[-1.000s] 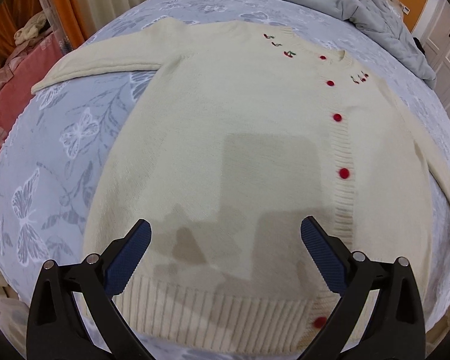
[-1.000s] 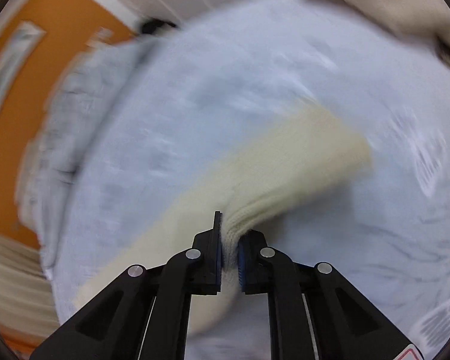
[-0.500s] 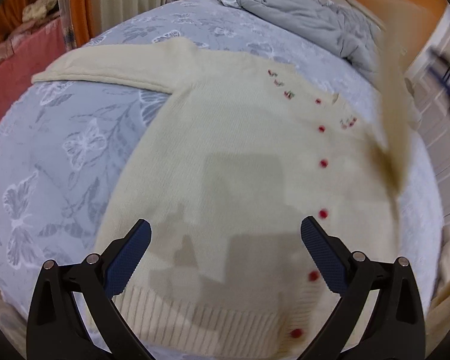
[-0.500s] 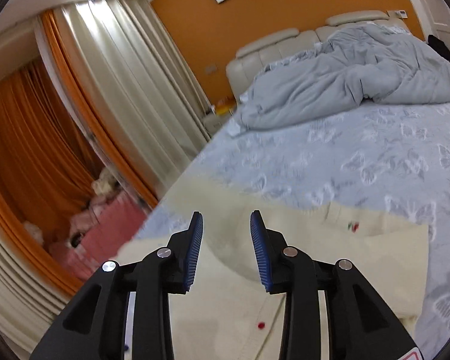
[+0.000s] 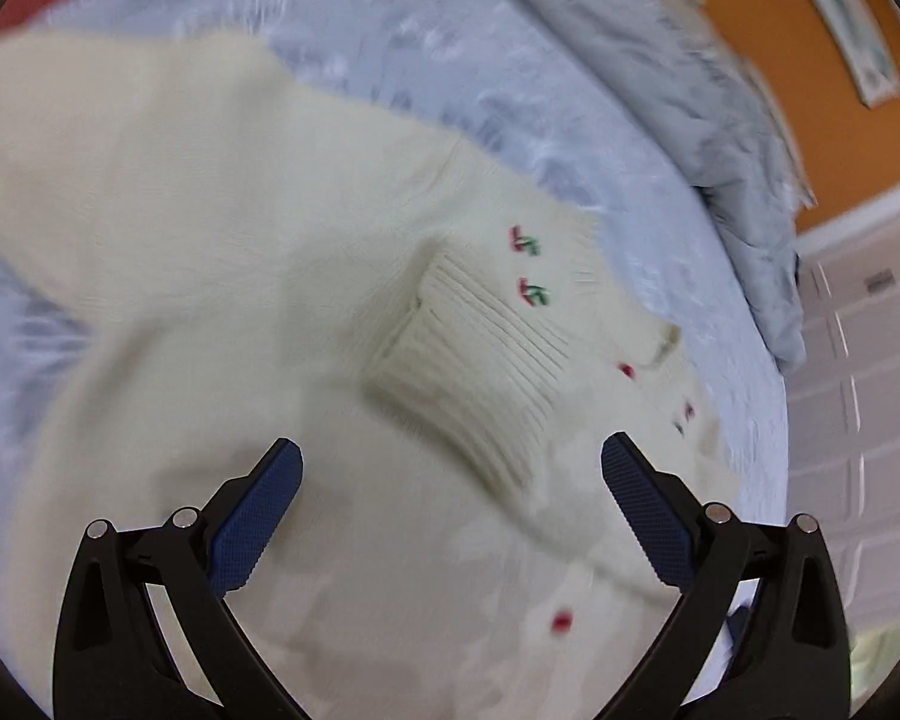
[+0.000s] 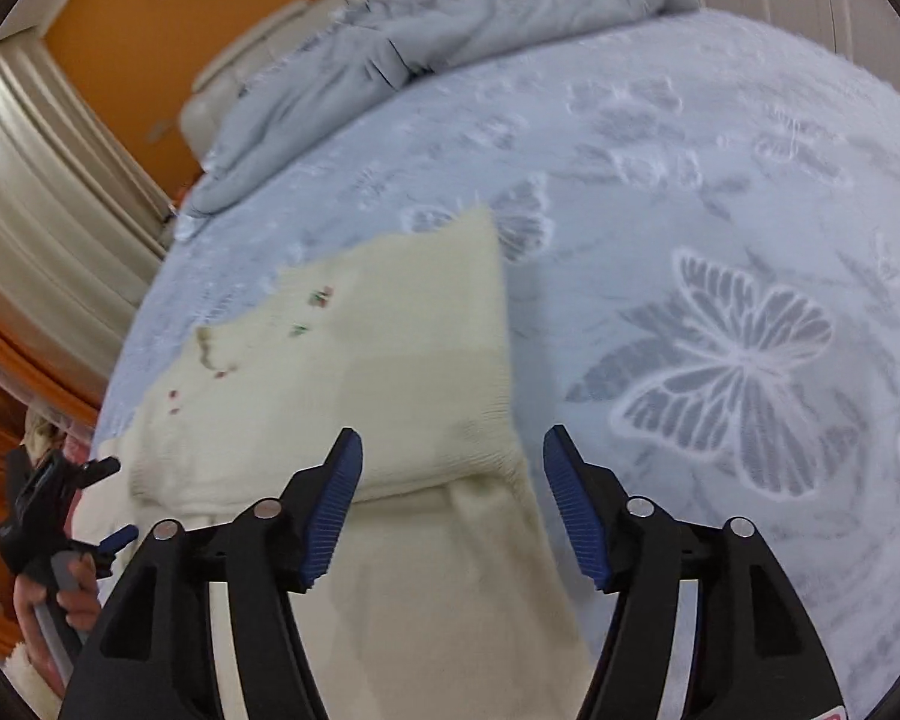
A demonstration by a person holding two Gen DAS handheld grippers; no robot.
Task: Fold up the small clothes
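A cream knitted cardigan (image 5: pixel 222 276) with red buttons and small cherry embroidery lies flat on the bed. One sleeve is folded across its chest, the ribbed cuff (image 5: pixel 480 372) lying near the cherries. My left gripper (image 5: pixel 450 492) is open and empty just above the cardigan's front. My right gripper (image 6: pixel 453 480) is open and empty over the folded sleeve's shoulder edge (image 6: pixel 426 360). The left gripper (image 6: pixel 66 516) also shows at the left edge of the right wrist view, held in a hand.
The bed has a pale blue sheet (image 6: pixel 720 240) with a butterfly pattern. A crumpled grey duvet (image 6: pixel 426 30) lies at the head of the bed. Orange wall, curtains (image 6: pixel 36 192) and white cupboard doors (image 5: pixel 858 360) surround the bed.
My right gripper carried the sleeve over the cardigan's chest, let it go and opened wider. My left gripper moved forward toward the collar and stayed open.
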